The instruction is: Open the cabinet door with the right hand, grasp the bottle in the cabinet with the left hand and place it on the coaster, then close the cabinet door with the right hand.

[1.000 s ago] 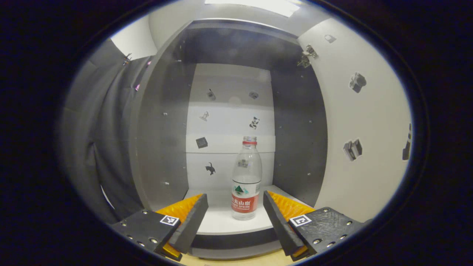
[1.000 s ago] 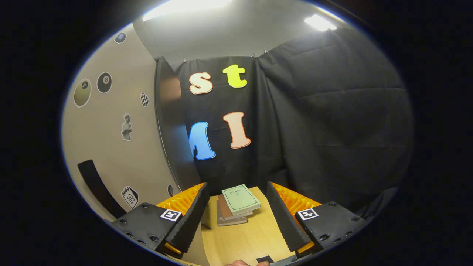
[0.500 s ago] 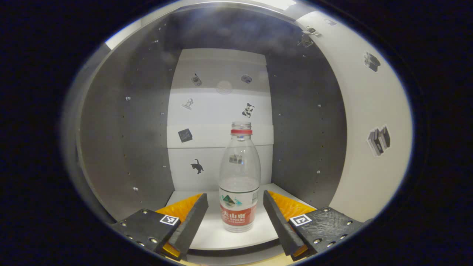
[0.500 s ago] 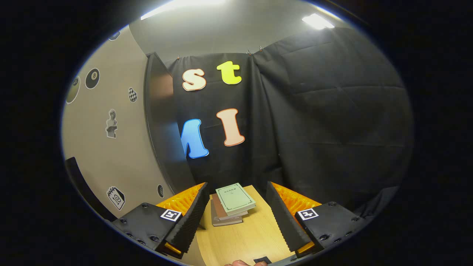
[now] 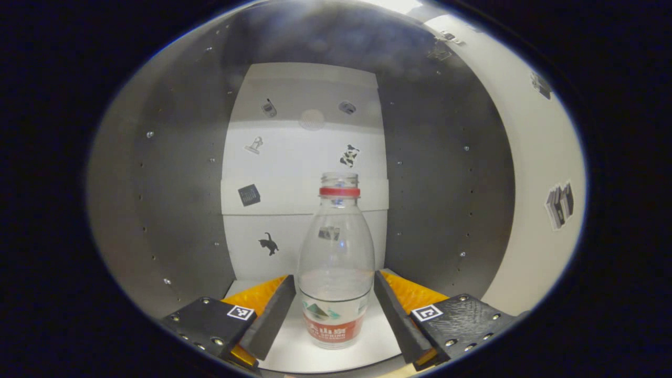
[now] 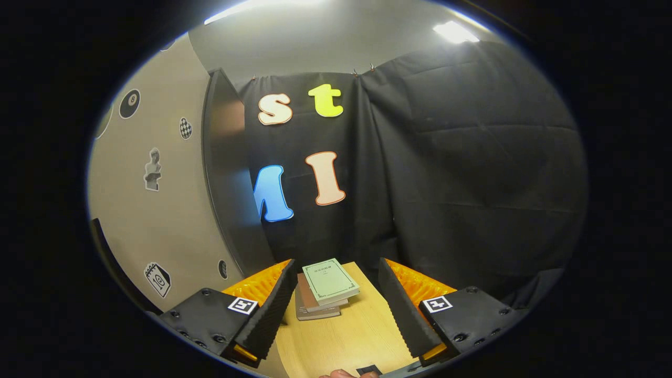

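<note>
While the door stands open: the cabinet (image 5: pixel 446 173) shows its whole inside in the left gripper view.
Landmark: the bottle (image 5: pixel 336 262), clear, capless, with a red neck ring and a red band on its label, upright on the cabinet's white floor (image 5: pixel 378 341).
Left claw (image 5: pixel 334 315): released, jaws spread, one finger on each side of the bottle's lower body; both fingers lie very near its label, and I cannot tell whether either touches it.
Behind the bottle: a white back panel (image 5: pixel 304 173) dotted with small stickers (image 5: pixel 269 244), a cat shape among them.
Either side of the bottle: dark grey cabinet walls with rows of small peg holes.
Right of the bottle: the pale inner face of the cabinet door (image 5: pixel 546 157), swung outward, hinges near its top, more stickers on it.
Right claw (image 6: pixel 336 304): released, holding nothing, above a light wooden desk (image 6: pixel 346 341).
On the desk: a stack of books (image 6: pixel 325 289), a green one on top, just beyond the right claw's fingers.
Room in the right gripper view: black cloth wall (image 6: pixel 462 168) behind the books, the pale stickered door face (image 6: pixel 157 210) and its dark edge at left, ceiling lights (image 6: pixel 454 31) above.
Bottom edge of the right gripper view: part of a hand (image 6: pixel 341 374).
</note>
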